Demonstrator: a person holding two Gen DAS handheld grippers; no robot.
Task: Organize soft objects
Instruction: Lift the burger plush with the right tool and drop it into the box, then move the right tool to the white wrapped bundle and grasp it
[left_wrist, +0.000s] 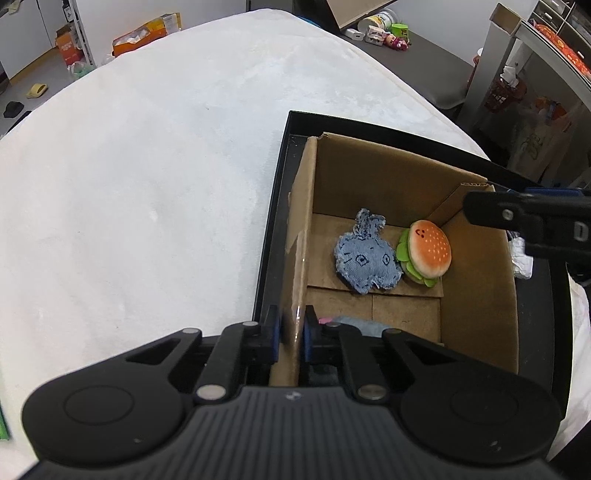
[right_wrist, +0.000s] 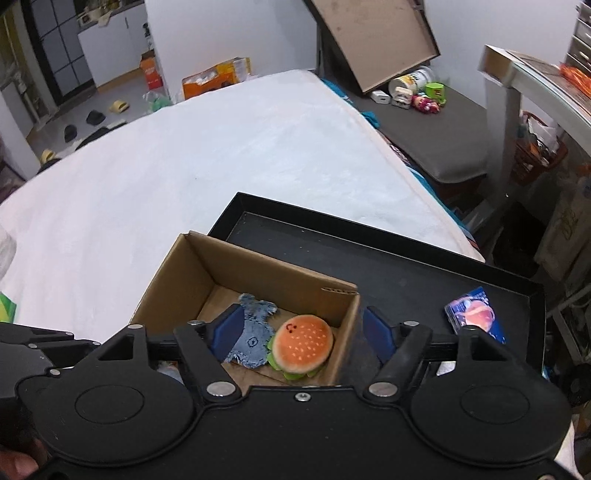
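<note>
A brown cardboard box (left_wrist: 476, 280) sits in a black tray (left_wrist: 275, 206) on a white bed. Inside lie a blue denim plush (left_wrist: 365, 258) and a hamburger plush (left_wrist: 428, 253). A bluish soft item with a pink bit (left_wrist: 354, 322) shows at the box's near end, mostly hidden. My left gripper (left_wrist: 291, 334) is shut on the box's left wall. My right gripper (right_wrist: 301, 332) is open above the box, one finger inside and one outside its right wall; it enters the left wrist view (left_wrist: 524, 214) from the right. The box (right_wrist: 166, 291), denim plush (right_wrist: 251, 336) and hamburger (right_wrist: 304, 341) show below it.
A blue and pink packet (right_wrist: 474, 314) lies in the tray (right_wrist: 406, 269) right of the box, and a crumpled white item (left_wrist: 521, 254) beside it. The white bed (left_wrist: 147, 184) spreads left and ahead. A dark bench with toys (right_wrist: 424, 99) stands beyond the bed's right edge.
</note>
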